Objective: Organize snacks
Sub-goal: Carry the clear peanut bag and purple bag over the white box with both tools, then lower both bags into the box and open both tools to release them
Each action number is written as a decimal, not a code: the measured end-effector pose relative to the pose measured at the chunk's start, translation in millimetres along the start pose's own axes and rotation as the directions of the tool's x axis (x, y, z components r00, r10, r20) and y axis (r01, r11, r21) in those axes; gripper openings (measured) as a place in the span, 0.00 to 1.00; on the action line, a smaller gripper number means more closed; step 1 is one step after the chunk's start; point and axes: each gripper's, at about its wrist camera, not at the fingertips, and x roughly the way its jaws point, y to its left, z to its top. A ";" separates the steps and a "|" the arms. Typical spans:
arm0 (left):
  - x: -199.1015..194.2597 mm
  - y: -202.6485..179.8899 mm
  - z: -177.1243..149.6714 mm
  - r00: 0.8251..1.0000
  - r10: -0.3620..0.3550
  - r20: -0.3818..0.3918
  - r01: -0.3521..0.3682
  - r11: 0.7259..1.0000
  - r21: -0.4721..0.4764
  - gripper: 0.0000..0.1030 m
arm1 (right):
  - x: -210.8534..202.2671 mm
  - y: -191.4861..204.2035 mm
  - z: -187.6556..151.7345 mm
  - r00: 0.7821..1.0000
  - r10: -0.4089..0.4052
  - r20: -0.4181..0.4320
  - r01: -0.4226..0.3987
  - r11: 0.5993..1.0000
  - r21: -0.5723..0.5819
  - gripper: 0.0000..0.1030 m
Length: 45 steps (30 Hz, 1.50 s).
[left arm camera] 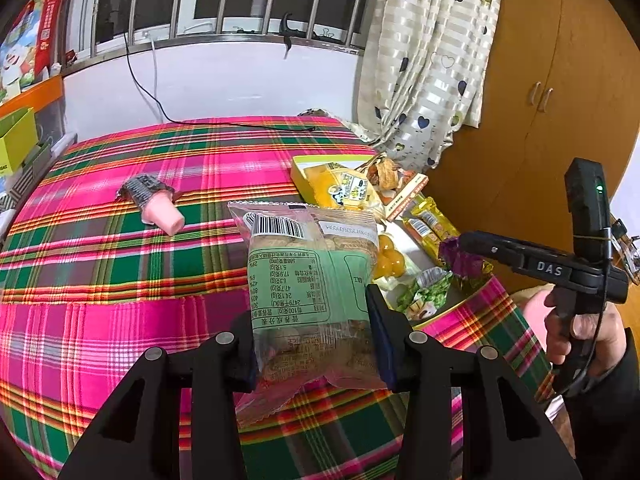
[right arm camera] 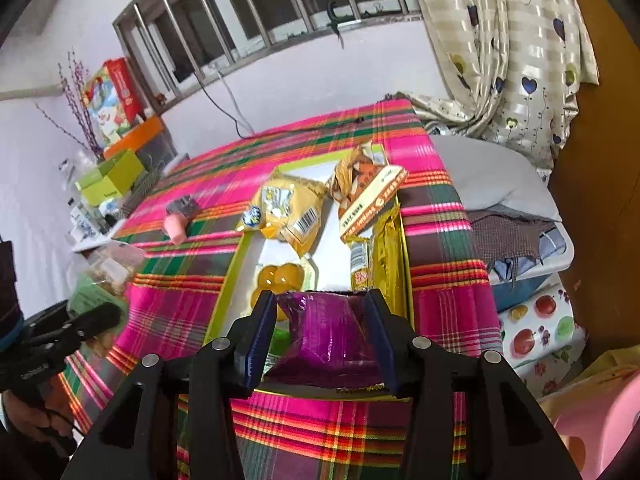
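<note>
The left gripper (left arm camera: pixel 314 344) is clamped on a clear plastic snack packet with a green nutrition panel and a barcode (left arm camera: pixel 308 280), both pads pressing its sides and holding it upright above the pink, green and orange plaid cloth that covers the tabletop (left arm camera: pixel 120 280). The right gripper (right arm camera: pixel 320 336) has a shiny purple foil snack wrapper (right arm camera: pixel 330 340) between its pads, which touch the wrapper's two sides; no earlier view is here to compare. It holds the wrapper over the near end of a shallow yellow-green rimmed tray (right arm camera: pixel 230 280) with a white floor that rests on the plaid cloth. Inside the tray lie a yellow snack bag with a barcode (right arm camera: pixel 290 212), a clear packet of round yellow balls (right arm camera: pixel 280 276), a long gold foil bar (right arm camera: pixel 380 256) along the right wall, and an orange and white printed packet (right arm camera: pixel 370 188) at the far end. A pink cylinder with a grey patterned wrap at one end (left arm camera: pixel 158 204) lies on the cloth to the left of the tray, well apart from it. In the left wrist view a person's hand (left arm camera: pixel 584 332) grips the right gripper's handle at the tabletop's right edge.
</note>
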 end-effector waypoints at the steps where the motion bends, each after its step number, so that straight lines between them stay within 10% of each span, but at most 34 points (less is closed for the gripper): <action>1: -0.2 -1.5 0.8 1.000 -0.004 0.001 0.004 1.000 0.003 0.43 | -1.7 0.2 0.0 1.000 -0.001 0.005 0.001 1.000 -0.002 0.41; 4: 0.3 -5.4 1.7 1.000 -0.012 0.002 0.012 1.000 0.008 0.43 | -2.2 -0.3 -3.5 1.000 -0.012 -0.001 0.012 1.000 -0.008 0.19; 45: 85.7 -54.3 44.2 0.980 -0.148 -0.136 0.155 0.987 0.046 0.43 | 4.8 -3.0 -7.9 0.999 -0.002 -0.033 0.001 0.999 -0.046 0.20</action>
